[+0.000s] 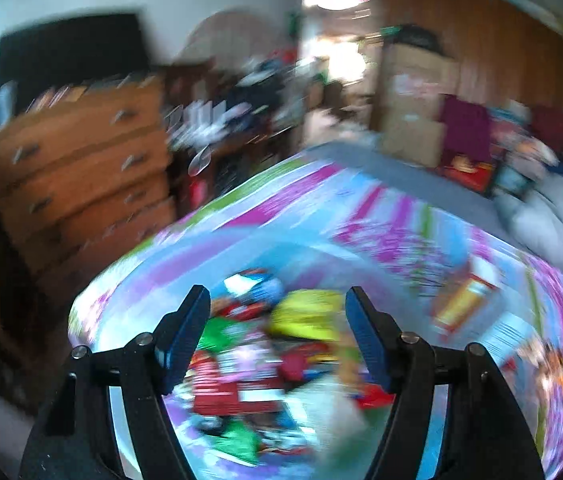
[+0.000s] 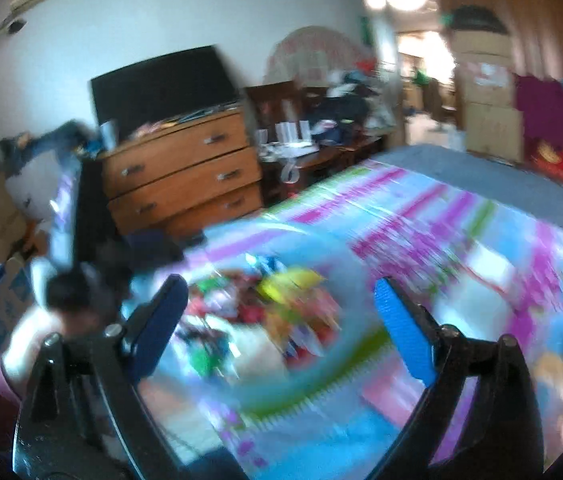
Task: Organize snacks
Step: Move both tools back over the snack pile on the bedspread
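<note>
Both views are blurred by motion. A pile of colourful snack packets [image 1: 269, 344] lies on a bed with a bright blue, pink and green sheet [image 1: 321, 208]. A yellow packet [image 1: 305, 314] lies on top of the pile. My left gripper [image 1: 277, 300] is open and empty, above the pile. In the right wrist view the same pile [image 2: 265, 312] sits ahead, with the yellow packet [image 2: 289, 280] at its far side. My right gripper [image 2: 279, 292] is open and empty, held above the sheet [image 2: 461, 240]. A separate red and yellow packet [image 1: 465, 300] lies to the right of the pile.
A wooden chest of drawers [image 2: 185, 168] with a dark screen [image 2: 161, 80] on it stands left of the bed. A cluttered dark table [image 2: 321, 136] stands beyond it. Cardboard boxes [image 2: 485, 92] and clothes [image 2: 541, 108] stand at the far right. A person's arm [image 2: 33, 340] shows at the left.
</note>
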Available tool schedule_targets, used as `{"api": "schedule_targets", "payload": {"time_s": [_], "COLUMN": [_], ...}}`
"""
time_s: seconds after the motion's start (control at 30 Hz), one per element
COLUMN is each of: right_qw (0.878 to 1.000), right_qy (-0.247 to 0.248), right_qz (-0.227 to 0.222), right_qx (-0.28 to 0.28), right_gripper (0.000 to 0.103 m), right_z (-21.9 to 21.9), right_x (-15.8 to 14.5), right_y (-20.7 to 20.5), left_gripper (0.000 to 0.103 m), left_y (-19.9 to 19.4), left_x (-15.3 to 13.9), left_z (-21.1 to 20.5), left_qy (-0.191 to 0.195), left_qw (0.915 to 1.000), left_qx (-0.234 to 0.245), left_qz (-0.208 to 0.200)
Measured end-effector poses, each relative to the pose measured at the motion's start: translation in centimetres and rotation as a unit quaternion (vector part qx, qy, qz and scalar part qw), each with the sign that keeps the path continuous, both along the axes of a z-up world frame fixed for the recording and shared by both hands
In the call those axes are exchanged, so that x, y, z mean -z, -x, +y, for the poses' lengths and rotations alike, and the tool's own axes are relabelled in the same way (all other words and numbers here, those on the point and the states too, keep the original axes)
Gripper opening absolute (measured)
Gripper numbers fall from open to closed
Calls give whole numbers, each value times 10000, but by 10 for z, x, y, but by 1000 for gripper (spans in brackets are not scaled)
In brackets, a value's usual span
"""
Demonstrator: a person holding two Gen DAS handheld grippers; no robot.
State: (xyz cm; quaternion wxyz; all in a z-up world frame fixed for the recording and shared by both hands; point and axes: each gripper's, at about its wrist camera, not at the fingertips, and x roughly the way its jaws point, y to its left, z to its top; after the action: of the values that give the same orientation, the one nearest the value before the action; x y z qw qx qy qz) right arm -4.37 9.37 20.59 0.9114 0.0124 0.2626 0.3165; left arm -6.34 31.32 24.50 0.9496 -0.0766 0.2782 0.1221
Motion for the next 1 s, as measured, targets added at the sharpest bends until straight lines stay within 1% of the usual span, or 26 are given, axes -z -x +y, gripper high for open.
{"api": "schedule_targets", "payload": {"time_s": [0.03,0.07,0.13,0.2,0.27,0.33,0.37,0.4,0.53,0.6,0.67,0.73,0.77,0.8,0.83,0.87,0.9,1.0], "right_qw": [9997,9987,9932,9821,9715,9639,9615,9596,9502,9466,9449,9430,9416,9414,9415,9421,9435,9511], "right_qy": [21,58,125,144,184,209,194,183,19,-12,-24,39,64,83,82,22,-75,-127], "right_qz": [161,315,781,1277,1717,2048,2139,2199,2522,2594,2640,2693,2725,2704,2685,2670,2641,2404], "right_qx": [201,404,852,1377,1622,1690,1713,1747,1832,1914,1936,1957,1978,2014,2036,2026,1998,1937], "right_gripper": [95,95,95,95,95,95,94,94,94,94,94,81,63,42,33,21,17,17], "right_z": [-22,-42,-90,-141,-174,-194,-200,-204,-217,-217,-218,-218,-218,-220,-222,-226,-230,-239], "right_x": [13,25,58,91,115,132,137,141,168,175,182,188,192,195,195,195,193,181], "right_y": [3,5,0,-16,-40,-71,-84,-99,-157,-173,-182,-188,-189,-190,-187,-185,-180,-160], "left_gripper": [71,71,71,71,71,71,71,71,71,71,71,71,71,71,71,71,71,71], "left_y": [4,8,13,15,12,8,6,2,-6,-10,-18,-22,-24,-28,-30,-32,-34,-44], "left_x": [-6,-10,-10,-2,12,31,39,50,85,98,107,116,119,122,125,128,130,137], "left_z": [-21,-47,-83,-118,-147,-179,-193,-211,-241,-253,-258,-259,-261,-262,-263,-265,-267,-276], "left_qy": [-90,-126,-112,13,144,177,142,121,119,65,46,55,46,40,48,58,63,157], "left_qw": [9994,9969,9911,9838,9775,9695,9665,9612,9500,9458,9435,9426,9427,9430,9430,9428,9425,9386], "left_qx": [316,763,1313,1793,2097,2401,2495,2649,2879,2947,2969,2964,2945,2923,2917,2917,2918,2997], "left_qz": [-67,-134,-182,-56,189,463,593,766,1206,1363,1474,1538,1566,1588,1602,1613,1629,1704]}}
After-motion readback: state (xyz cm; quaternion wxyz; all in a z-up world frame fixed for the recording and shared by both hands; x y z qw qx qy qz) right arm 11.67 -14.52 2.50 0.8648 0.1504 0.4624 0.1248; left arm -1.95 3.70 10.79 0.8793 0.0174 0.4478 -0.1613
